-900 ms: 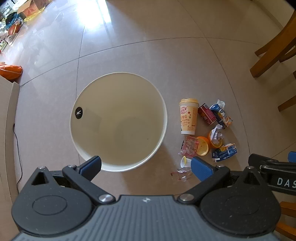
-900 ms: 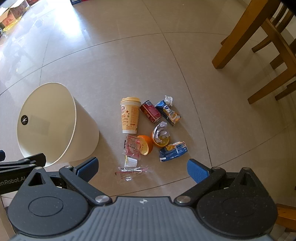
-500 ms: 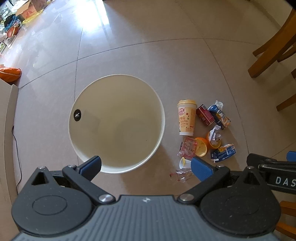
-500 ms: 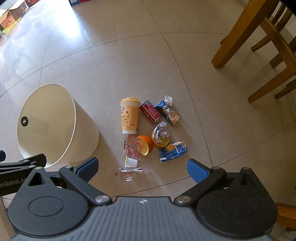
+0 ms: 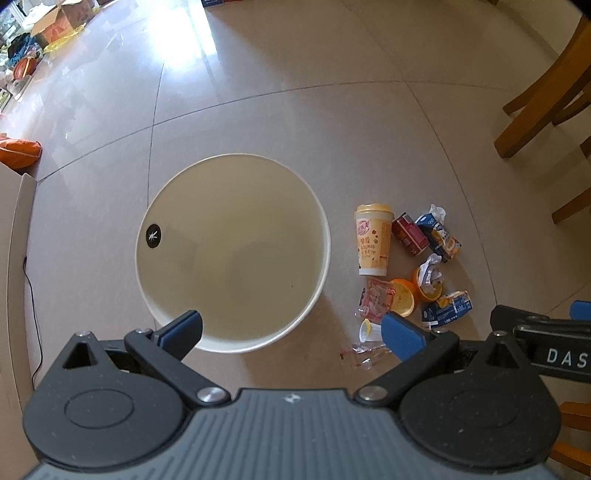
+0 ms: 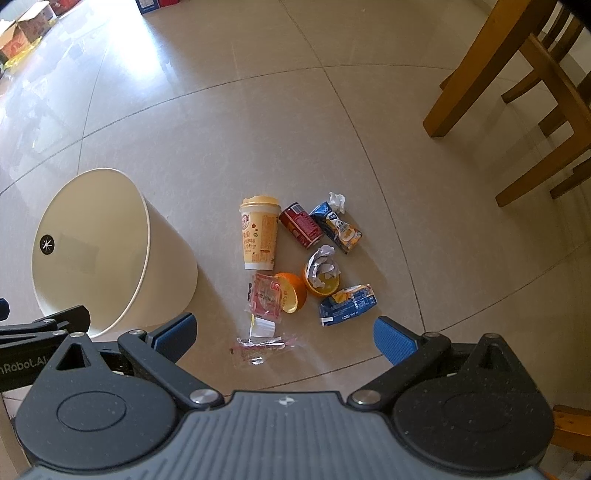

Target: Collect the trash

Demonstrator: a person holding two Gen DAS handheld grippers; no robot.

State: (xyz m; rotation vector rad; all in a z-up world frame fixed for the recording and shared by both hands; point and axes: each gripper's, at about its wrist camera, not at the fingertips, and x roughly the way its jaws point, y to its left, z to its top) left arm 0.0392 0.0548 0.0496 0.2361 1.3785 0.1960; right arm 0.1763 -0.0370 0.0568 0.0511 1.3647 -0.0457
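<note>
Both tools point down at the floor. The left tool [image 5: 291,330] has its blue pads spread wide with nothing between them. It hangs over the near rim of the bin [image 5: 236,345]. The right tool [image 6: 284,334] is spread wide too and holds nothing. It hangs over the near edge of the trash pile.

The bin is round and cream, with a small black sticker [image 5: 153,235] inside its left wall. It stands on the floor [image 6: 221,129] and looks bare inside. The trash lies just to the right of it.

Nearest to the tools is a clear wrapper [image 6: 264,347]. A bit farther is a small clear and yellow bag [image 6: 261,325]. Then comes a pink wrapper [image 6: 265,297], touching an orange cup lid [image 6: 291,297]. To the right of that is an orange bowl [image 6: 323,282] with crumpled paper in it. A squashed blue carton [image 6: 349,304] lies near the bowl, on its right.

Farther off, a tall yellow cup [image 6: 258,234] with a lid stands up, on the left side of the pile. Beside it, on the right, lies a red can [image 6: 301,224]. Next to the can lies a blue and orange carton [image 6: 338,227] with a white scrap [image 6: 337,201] at its far end.

Far to the right are wooden chair legs [image 6: 469,77]. Far to the left are some boxes [image 5: 59,20].
</note>
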